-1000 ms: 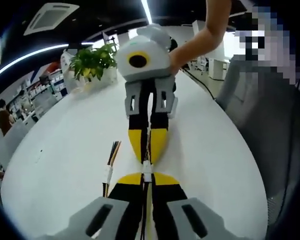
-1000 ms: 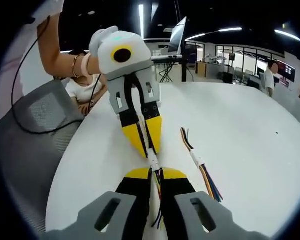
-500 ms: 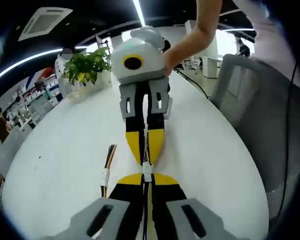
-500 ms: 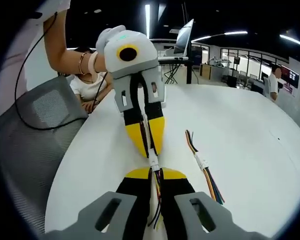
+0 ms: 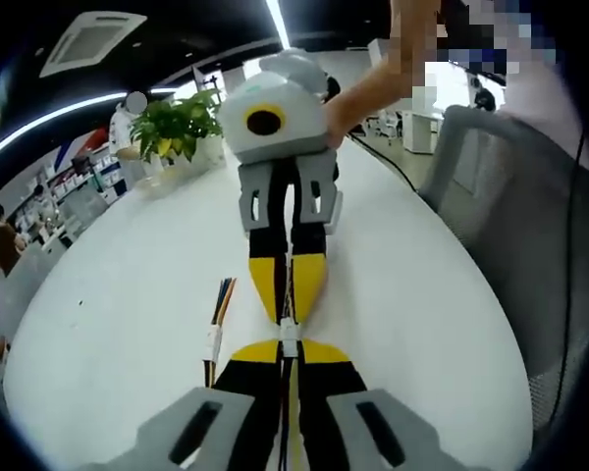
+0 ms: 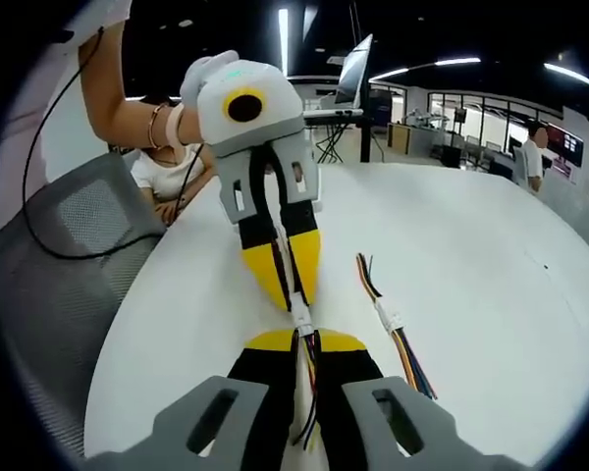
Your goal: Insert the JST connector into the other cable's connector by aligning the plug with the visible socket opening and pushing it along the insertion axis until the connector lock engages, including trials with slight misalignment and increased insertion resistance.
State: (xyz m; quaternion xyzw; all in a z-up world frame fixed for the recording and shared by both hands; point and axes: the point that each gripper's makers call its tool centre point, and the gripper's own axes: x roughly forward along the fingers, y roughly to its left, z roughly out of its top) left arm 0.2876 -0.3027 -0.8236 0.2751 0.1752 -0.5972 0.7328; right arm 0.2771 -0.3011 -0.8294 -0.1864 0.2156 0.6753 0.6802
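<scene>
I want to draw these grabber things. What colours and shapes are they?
Each hand-held gripper has grey shoulders with slots, black jaws and yellow tips. The other hand-held gripper looks the same, topped by a rounded white box. A bracelet circles the person's wrist.

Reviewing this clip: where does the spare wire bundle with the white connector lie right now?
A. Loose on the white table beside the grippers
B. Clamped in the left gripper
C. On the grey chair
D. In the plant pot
A: the spare wire bundle lies loose on the white table, apart from the right gripper and the left gripper, which meet tip to tip at the white connector.
</scene>
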